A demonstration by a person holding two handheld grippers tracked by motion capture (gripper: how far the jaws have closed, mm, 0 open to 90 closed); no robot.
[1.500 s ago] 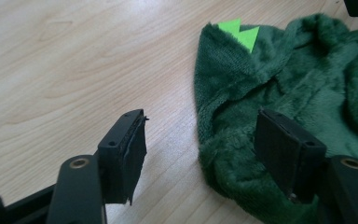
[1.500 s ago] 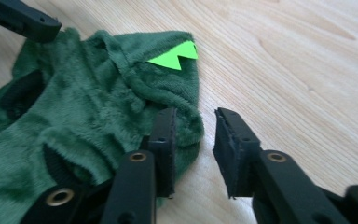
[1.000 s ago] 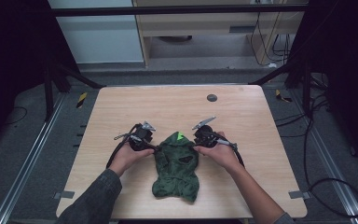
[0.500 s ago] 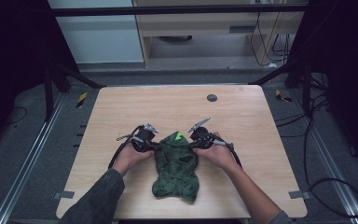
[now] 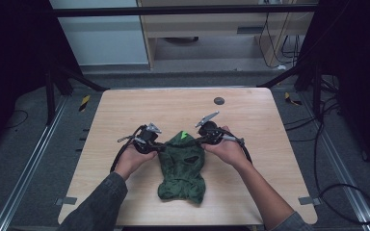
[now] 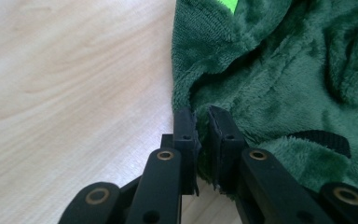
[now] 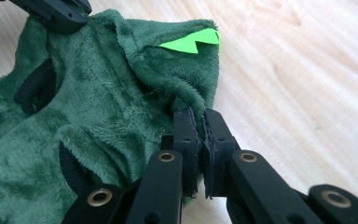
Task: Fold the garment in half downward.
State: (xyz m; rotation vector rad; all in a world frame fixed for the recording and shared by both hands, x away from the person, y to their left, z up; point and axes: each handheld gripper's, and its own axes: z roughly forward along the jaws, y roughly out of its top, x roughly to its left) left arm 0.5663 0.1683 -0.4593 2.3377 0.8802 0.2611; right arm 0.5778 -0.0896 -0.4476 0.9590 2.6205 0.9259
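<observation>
Green fleece garment (image 6: pixel 279 88) runs past the top, right and bottom edges in the left gripper view. Small dark disc (image 5: pixel 218 101) near the desk's far edge, possibly a cap; too small to tell.

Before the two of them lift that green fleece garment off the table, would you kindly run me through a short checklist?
1. Left tongs pinched on the green fleece garment: ok.
2. Right tongs pinched on its other top edge: ok.
3. Grips on opposite sides, near the bright green patch: ok.
4. How deep the fabric sits between the pads: cannot tell.
5. Lower part free of the table: not ok, it lies there.
6. Small dark disc well away: ok.
</observation>
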